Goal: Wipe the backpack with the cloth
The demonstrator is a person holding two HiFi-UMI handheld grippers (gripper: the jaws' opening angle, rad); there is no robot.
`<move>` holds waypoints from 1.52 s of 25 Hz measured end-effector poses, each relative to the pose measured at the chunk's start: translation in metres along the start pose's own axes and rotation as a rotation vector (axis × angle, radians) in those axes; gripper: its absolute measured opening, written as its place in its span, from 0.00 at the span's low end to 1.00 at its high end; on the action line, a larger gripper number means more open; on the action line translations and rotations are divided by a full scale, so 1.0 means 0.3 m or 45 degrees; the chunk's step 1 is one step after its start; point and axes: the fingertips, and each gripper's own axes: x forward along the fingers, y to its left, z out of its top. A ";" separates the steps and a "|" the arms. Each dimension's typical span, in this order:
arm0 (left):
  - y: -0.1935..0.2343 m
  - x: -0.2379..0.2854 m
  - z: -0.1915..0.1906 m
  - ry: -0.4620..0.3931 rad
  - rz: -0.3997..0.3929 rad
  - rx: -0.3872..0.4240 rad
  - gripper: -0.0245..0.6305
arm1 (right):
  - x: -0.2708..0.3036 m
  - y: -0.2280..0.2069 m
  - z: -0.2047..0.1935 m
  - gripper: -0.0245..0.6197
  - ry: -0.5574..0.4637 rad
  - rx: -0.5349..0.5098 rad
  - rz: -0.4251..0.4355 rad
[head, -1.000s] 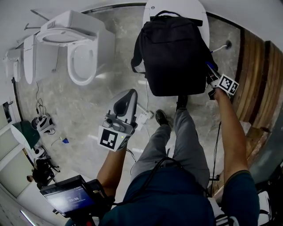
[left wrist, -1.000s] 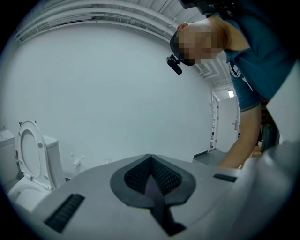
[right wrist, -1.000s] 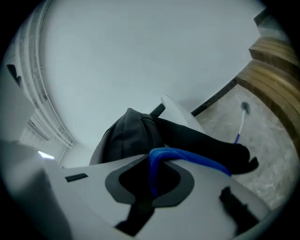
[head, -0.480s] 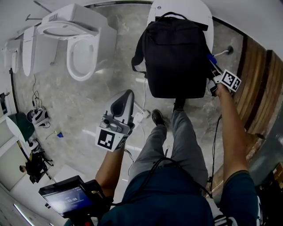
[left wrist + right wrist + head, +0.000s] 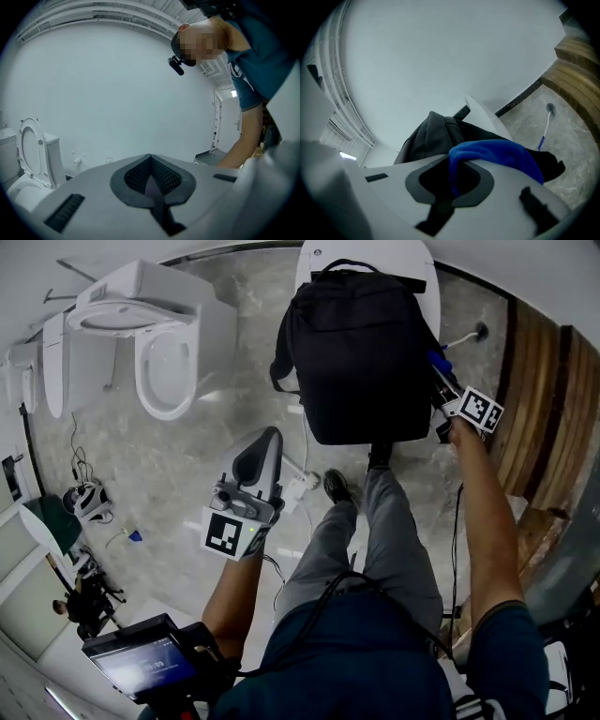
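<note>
The right gripper, its jaws clamping the blue cloth, is sliding slightly up the 4 o'clock edge of the black backpack compared with a second ago. The wiping is probably under way, though contact is hard to confirm. The backpack is sitting at 12 o'clock. The left gripper, at 7 o'clock, is idling with its jaws together and empty.

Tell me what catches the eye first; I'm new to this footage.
A black backpack stands top centre in the head view, with the right gripper holding a blue cloth at its right edge. The left gripper hangs shut and empty over the marble floor, near a white toilet.
</note>
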 end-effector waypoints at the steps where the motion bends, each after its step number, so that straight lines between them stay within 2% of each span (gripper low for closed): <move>1: -0.005 0.005 0.000 -0.001 -0.004 0.000 0.04 | 0.008 0.007 0.013 0.07 0.003 -0.006 0.003; 3: -0.014 0.012 0.003 -0.003 -0.013 0.000 0.04 | -0.012 0.004 -0.011 0.07 0.036 -0.007 0.000; 6: -0.007 0.012 0.012 -0.009 -0.011 -0.003 0.04 | -0.108 -0.032 -0.138 0.07 0.093 0.037 -0.041; 9: 0.013 0.012 0.015 -0.015 -0.005 -0.012 0.04 | -0.216 -0.071 -0.269 0.07 0.076 0.192 -0.075; 12: 0.019 0.005 0.002 -0.005 -0.010 -0.016 0.04 | -0.257 -0.076 -0.323 0.07 0.021 0.302 -0.062; 14: 0.017 -0.002 -0.005 0.004 -0.014 -0.015 0.04 | -0.229 -0.070 -0.298 0.07 0.011 0.278 -0.050; 20: 0.008 0.015 0.009 -0.006 -0.030 -0.003 0.04 | -0.086 -0.026 -0.115 0.07 0.027 0.134 0.002; 29: 0.037 0.010 0.007 -0.017 0.005 -0.029 0.04 | -0.154 -0.080 -0.213 0.07 0.104 0.202 -0.060; 32: 0.059 -0.003 0.006 -0.017 0.030 -0.032 0.04 | -0.076 -0.049 -0.109 0.07 0.091 0.145 -0.020; 35: 0.081 -0.018 0.011 -0.027 0.062 -0.035 0.04 | 0.048 -0.009 0.071 0.07 0.043 0.096 0.032; 38: 0.098 -0.038 0.001 -0.026 0.091 -0.039 0.04 | 0.165 0.029 0.247 0.07 -0.014 0.153 0.093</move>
